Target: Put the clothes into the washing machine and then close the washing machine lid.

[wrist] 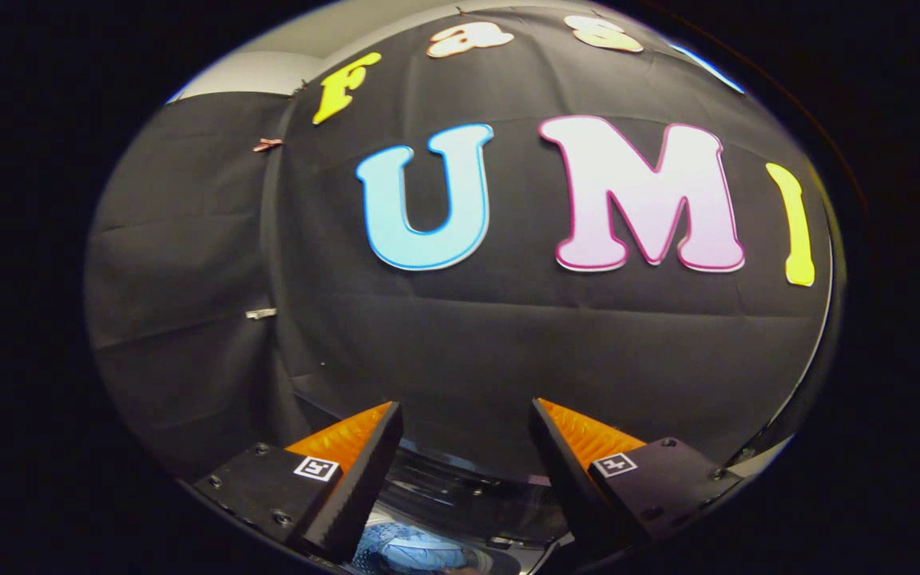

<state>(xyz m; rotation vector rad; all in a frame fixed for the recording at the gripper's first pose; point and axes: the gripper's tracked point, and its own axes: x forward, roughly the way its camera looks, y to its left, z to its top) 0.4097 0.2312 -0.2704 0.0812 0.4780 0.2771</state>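
While gripper (466, 415) is pointing at black cloth wall (508, 343), fingers are standing wide apart, gripping nothing. Washing machine (468, 495) is sitting low between fingers, dark curved rim running just beyond their bases. Pale blue clothes (408, 551) are lying down inside machine opening, beside left finger's base, partly hidden by it. Lid position is impossible to tell. Small clips (267, 144) are pinning cloth at seam, off left.
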